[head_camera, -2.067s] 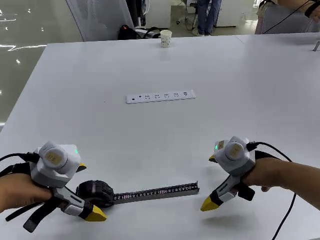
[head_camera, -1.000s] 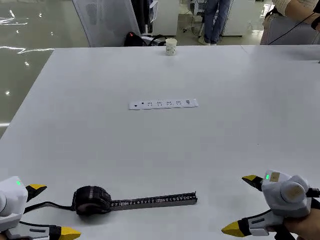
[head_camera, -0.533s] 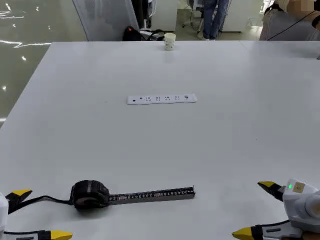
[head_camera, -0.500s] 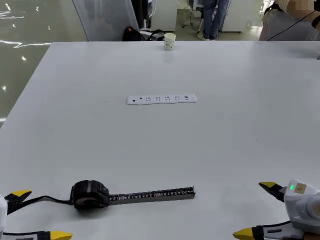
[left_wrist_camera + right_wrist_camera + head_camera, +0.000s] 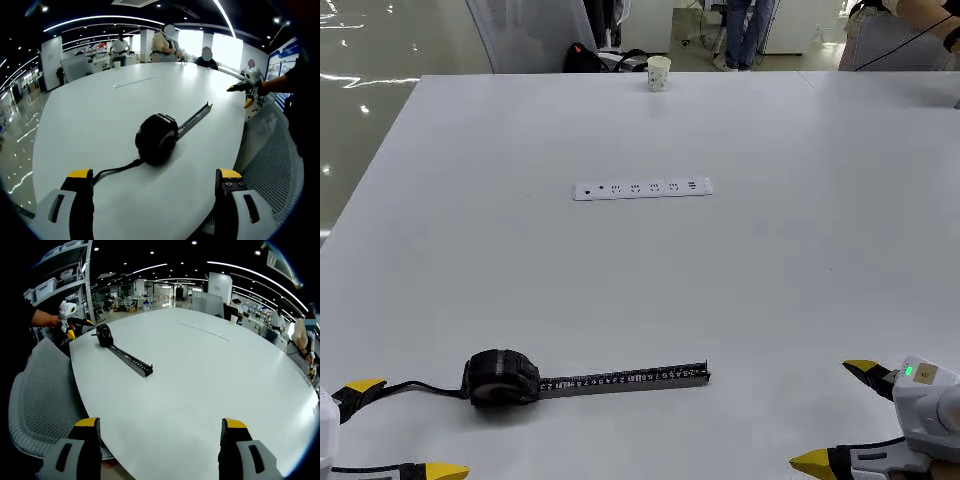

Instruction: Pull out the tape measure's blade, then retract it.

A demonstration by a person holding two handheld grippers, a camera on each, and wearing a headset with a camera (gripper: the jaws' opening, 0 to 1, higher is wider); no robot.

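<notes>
The black tape measure (image 5: 503,377) lies flat near the table's front edge. Its dark blade (image 5: 625,379) runs out to the right and ends in a hook (image 5: 703,373). A black strap (image 5: 420,385) trails left from the case. My left gripper (image 5: 405,428) is open at the bottom left corner, apart from the case. My right gripper (image 5: 836,415) is open at the bottom right, well clear of the hook. In the left gripper view the case (image 5: 157,138) sits ahead of my open gripper (image 5: 154,175). In the right gripper view the blade (image 5: 130,359) lies far left of the open gripper (image 5: 160,423).
A white power strip (image 5: 642,188) lies mid-table. A paper cup (image 5: 659,72) stands at the far edge. The white table (image 5: 770,260) is bare around them. A grey mesh chair (image 5: 35,405) sits by the near edge. People stand beyond the far side.
Two seconds ago my left gripper was at the tape case and my right near the blade tip. Both have drawn back to the near edge. The tape lies still, blade out.
</notes>
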